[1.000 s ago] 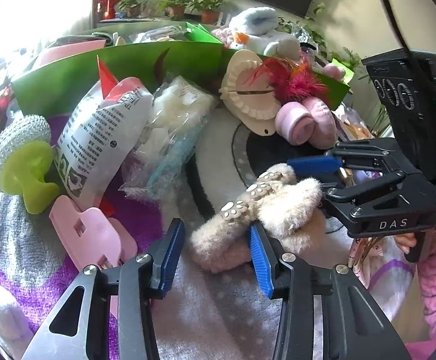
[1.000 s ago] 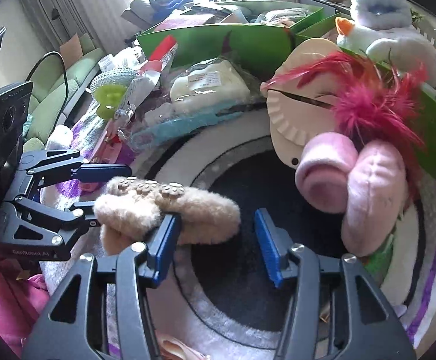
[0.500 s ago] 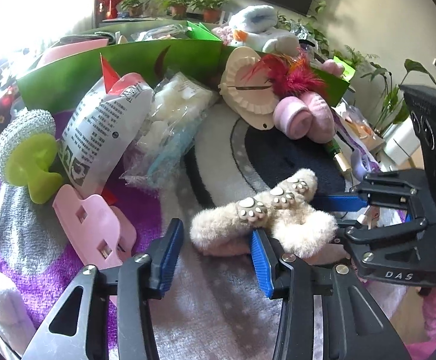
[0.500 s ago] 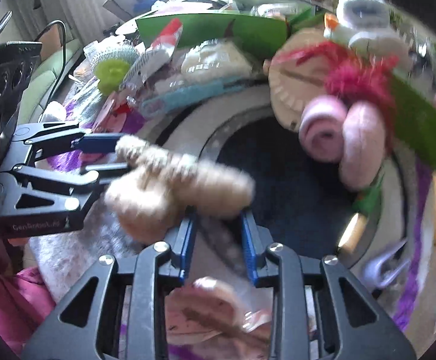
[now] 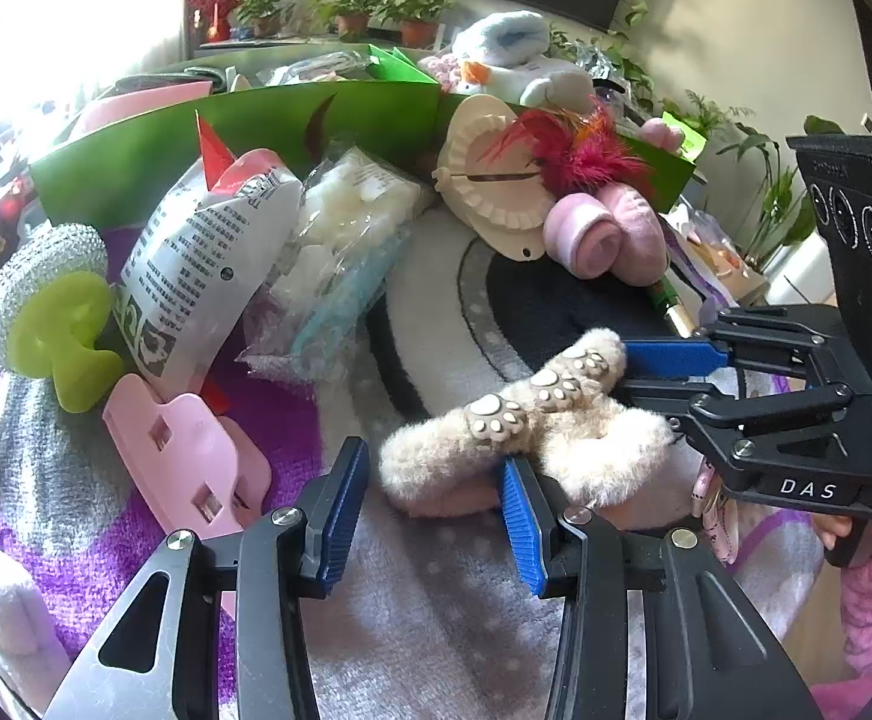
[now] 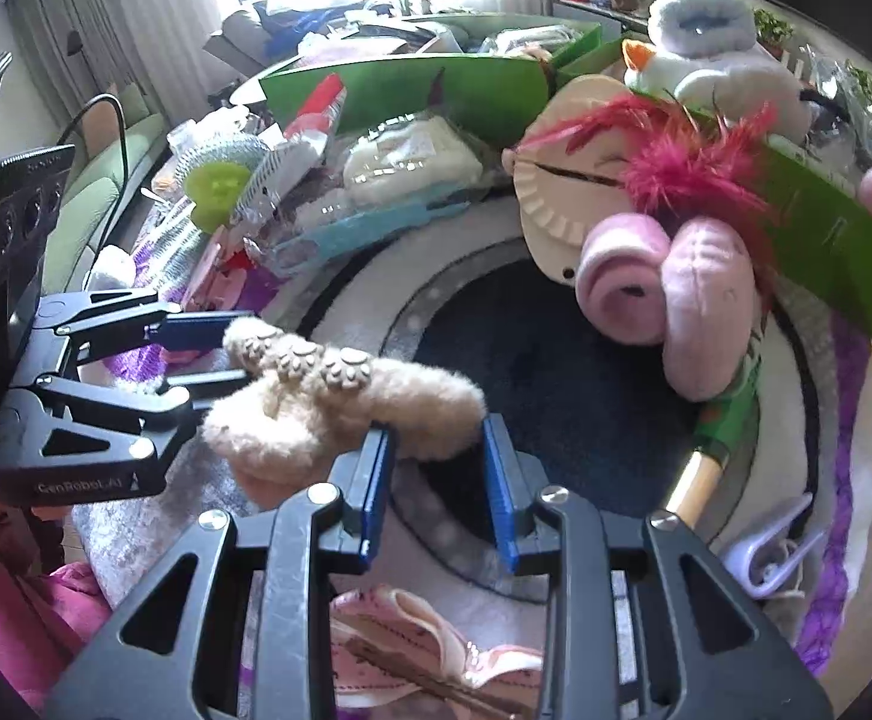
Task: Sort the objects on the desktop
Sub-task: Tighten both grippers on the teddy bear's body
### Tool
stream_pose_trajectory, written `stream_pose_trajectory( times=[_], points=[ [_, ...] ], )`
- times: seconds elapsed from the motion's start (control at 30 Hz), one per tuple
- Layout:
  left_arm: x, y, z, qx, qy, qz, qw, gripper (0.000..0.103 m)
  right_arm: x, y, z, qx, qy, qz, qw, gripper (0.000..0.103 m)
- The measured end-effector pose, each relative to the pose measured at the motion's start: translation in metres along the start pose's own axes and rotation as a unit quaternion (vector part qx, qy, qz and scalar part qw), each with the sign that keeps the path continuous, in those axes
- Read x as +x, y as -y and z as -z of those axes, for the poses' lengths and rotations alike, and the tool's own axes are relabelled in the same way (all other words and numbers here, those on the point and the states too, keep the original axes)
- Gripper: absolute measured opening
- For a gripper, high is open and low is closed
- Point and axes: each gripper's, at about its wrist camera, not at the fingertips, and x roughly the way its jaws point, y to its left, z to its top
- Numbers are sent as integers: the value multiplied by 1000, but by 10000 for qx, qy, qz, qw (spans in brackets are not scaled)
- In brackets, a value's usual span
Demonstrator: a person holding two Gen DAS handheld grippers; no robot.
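Observation:
A beige fluffy hair clip with paw-print studs [image 5: 532, 438] lies on the round rug, also in the right wrist view [image 6: 339, 402]. My left gripper [image 5: 429, 504] is open; one end of the clip sits between its fingertips. My right gripper [image 6: 439, 477] is partly closed around the clip's other end; whether its blue pads touch the fur I cannot tell. It shows from the side in the left wrist view [image 5: 664, 372].
Pink plush slippers [image 6: 664, 294], a cream dumpling mould [image 6: 556, 198] with red feathers, a green box wall [image 5: 243, 126], a white printed bag [image 5: 207, 264], a green-handled scourer [image 5: 57, 312], a pink clip [image 5: 183, 456], and a plush duck [image 6: 712, 60] crowd the rug [image 6: 532, 354].
My right gripper closed from wide open onto the clip's end, then widened slightly. The clip shifted and turned on the rug. My left gripper stayed open.

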Motion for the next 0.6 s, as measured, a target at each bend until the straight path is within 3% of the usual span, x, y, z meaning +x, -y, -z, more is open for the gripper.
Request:
stream_pose_trajectory(
  times=[0.13,0.27,0.6],
  points=[
    [-1,3,0,90,6,63,9999,35,10,-1,-4,-176,43,-178,9997,36],
    [0,3,-2,61,-24,76,9999,34,11,4,-6,-60,61,-310,9995,32],
    [-12,11,-10,245,109,-25,9996,34,-5,-8,-9,97,192,201,9996,31]
  ],
)
